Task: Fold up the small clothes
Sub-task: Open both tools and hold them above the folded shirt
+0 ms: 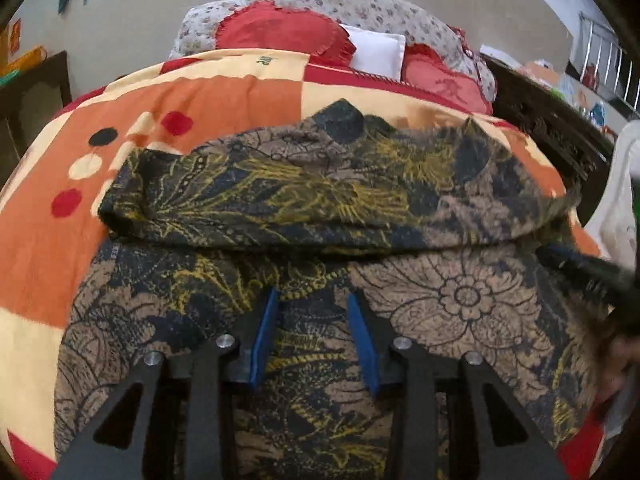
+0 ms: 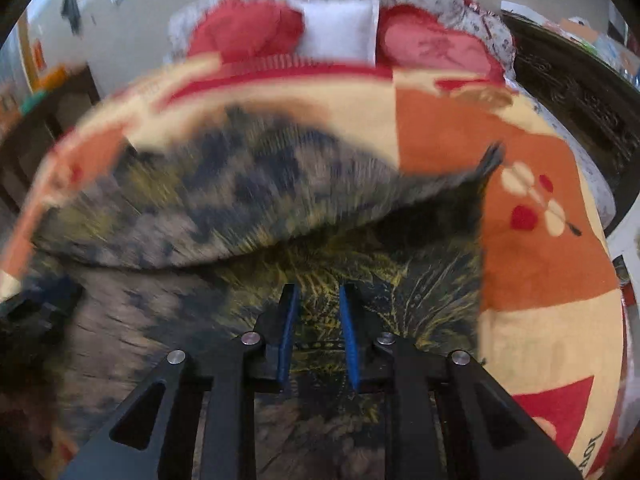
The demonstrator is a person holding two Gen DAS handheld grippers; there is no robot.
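A dark batik garment [image 1: 320, 192] with brown, navy and yellow flowers lies spread on the orange, cream and red blanket [image 1: 224, 100]. Its far part is folded back over the near part in a thick roll. My left gripper [image 1: 313, 294] hovers over the near layer, open, blue pads apart with only flat cloth showing beneath them. In the right wrist view the same garment [image 2: 240, 200] is blurred, its fold edge ending in a raised corner at the right. My right gripper [image 2: 318, 287] is open over the cloth, with a narrow gap between its pads and nothing pinched.
Red pillows [image 1: 280, 32], a white pillow [image 1: 376, 54] and floral bedding lie at the head of the bed. Dark carved wooden furniture [image 1: 552, 132] stands along the right side. A dark blurred shape [image 1: 592, 272] crosses the garment's right edge. Bare blanket [image 2: 540, 260] lies right of the garment.
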